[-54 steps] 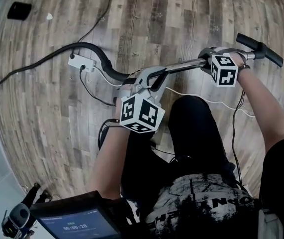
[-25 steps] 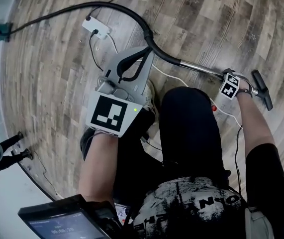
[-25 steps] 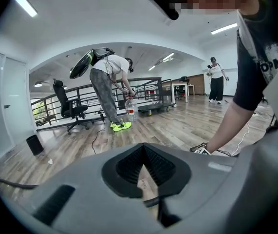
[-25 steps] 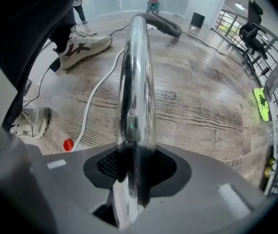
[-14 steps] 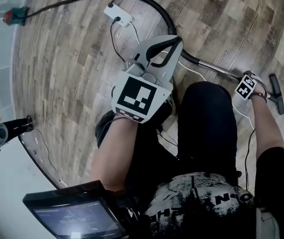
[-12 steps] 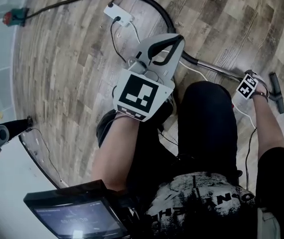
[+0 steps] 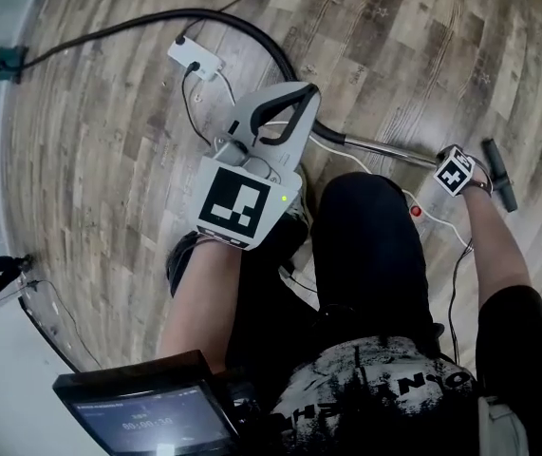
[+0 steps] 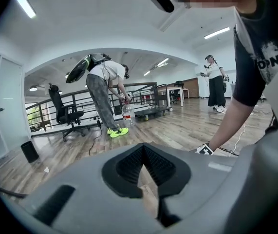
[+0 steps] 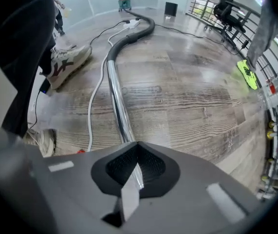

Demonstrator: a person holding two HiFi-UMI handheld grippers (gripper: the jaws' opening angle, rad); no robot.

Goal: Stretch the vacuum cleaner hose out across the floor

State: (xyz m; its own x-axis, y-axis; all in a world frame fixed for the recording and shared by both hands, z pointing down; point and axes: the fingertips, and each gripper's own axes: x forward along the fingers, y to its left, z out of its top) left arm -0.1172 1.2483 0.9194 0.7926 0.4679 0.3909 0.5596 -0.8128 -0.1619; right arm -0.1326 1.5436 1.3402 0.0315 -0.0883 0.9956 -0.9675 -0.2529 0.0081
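Head view: our left tool (image 7: 294, 98) is shut on nothing; our right tool (image 7: 456, 171), jaws just closed empty, hangs above the chrome wand (image 9: 120, 101). Beyond it the hose (image 9: 138, 33) curves over the floor (image 7: 422, 46); probably light and floppy, so we'd grip its stiff cuff (image 9: 110, 57).

floor (image 7: 109, 160): was wood-grain planks, grey-brown, low sheen
tube (image 9: 115, 96): was polished metal, mirror-bright
hose (image 9: 135, 34): looked black matt plastic

Partial print "ONY" on black shirt (image 8: 255, 43)

Open office with swivel chair (image 8: 57, 97)
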